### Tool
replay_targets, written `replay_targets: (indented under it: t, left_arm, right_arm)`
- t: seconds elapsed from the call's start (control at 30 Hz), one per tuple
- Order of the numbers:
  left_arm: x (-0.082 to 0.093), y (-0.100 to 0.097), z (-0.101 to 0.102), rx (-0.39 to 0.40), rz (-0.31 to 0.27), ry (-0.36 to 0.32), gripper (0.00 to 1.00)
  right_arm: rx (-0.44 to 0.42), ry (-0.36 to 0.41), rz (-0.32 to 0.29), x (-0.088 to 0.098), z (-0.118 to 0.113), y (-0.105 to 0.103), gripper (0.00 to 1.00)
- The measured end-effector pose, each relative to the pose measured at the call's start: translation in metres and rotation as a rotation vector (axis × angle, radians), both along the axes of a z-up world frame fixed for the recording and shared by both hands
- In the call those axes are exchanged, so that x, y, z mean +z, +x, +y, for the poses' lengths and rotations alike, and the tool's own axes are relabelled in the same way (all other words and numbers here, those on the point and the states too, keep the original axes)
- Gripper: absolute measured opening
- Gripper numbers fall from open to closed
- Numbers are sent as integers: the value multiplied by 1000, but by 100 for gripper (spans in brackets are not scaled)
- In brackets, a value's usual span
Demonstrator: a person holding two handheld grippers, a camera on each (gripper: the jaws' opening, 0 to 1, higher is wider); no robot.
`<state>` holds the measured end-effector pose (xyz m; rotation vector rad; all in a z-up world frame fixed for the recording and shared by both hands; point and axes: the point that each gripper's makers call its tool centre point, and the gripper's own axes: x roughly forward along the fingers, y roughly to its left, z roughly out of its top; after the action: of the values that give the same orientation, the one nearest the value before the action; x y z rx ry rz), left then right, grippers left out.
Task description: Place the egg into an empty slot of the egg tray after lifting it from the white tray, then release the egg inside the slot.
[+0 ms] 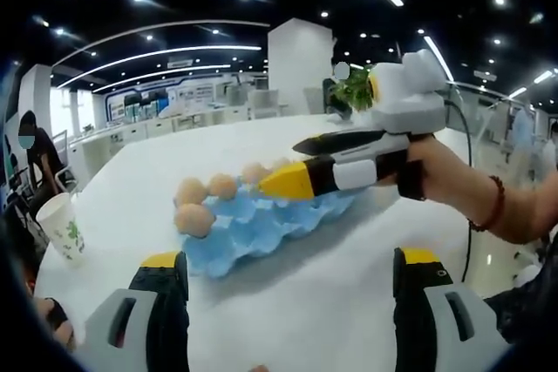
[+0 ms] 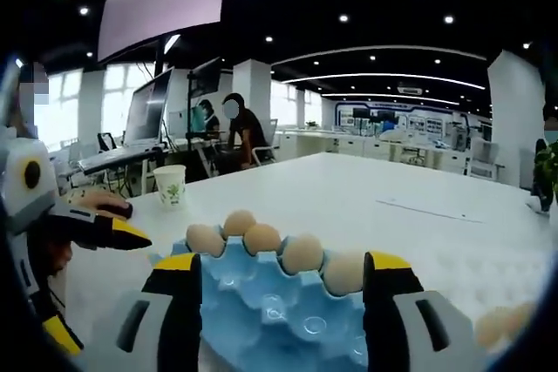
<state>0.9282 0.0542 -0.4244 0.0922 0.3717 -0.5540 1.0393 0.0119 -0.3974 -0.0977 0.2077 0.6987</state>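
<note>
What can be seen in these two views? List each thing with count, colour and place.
egg tray: one, blue, on the white table, between the right gripper's jaws in the right gripper view.
eggs: five countable in the right gripper view, tan, along the tray's far edge.
paper cup: one, white with green print, on the table beyond the tray.
table: one, white, under everything.
plant: one, green, at the table's far end.
people: seated at desks in the background.
left gripper: yellow-tipped jaws apart, nothing between them.
right gripper: yellow-tipped jaws apart over the tray.
hand: holds the right gripper.
</note>
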Motion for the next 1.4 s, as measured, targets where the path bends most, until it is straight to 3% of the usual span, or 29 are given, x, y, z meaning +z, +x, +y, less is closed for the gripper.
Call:
replay_targets:
  t: [0.27,0.53,0.77,1.07,1.4]
  left_arm:
    - [0,18,23,5,2,-11,100]
    - [1,26,30,5,3,-22,100]
    - [0,17,19,5,-2,-18,100]
    - [-2,18,23,9,4,0,100]
    - [0,12,13,8,-3,0,100]
  right_arm:
    - [-22,-2,2,1,-20,4,78]
    - [-53,5,23,-2,-41,6,77]
    - [-80,-9,36,-4,-58,8,76]
    - [-108,-1,32,0,-75,9,75]
    - [-142,-10,22,3,-95,6,74]
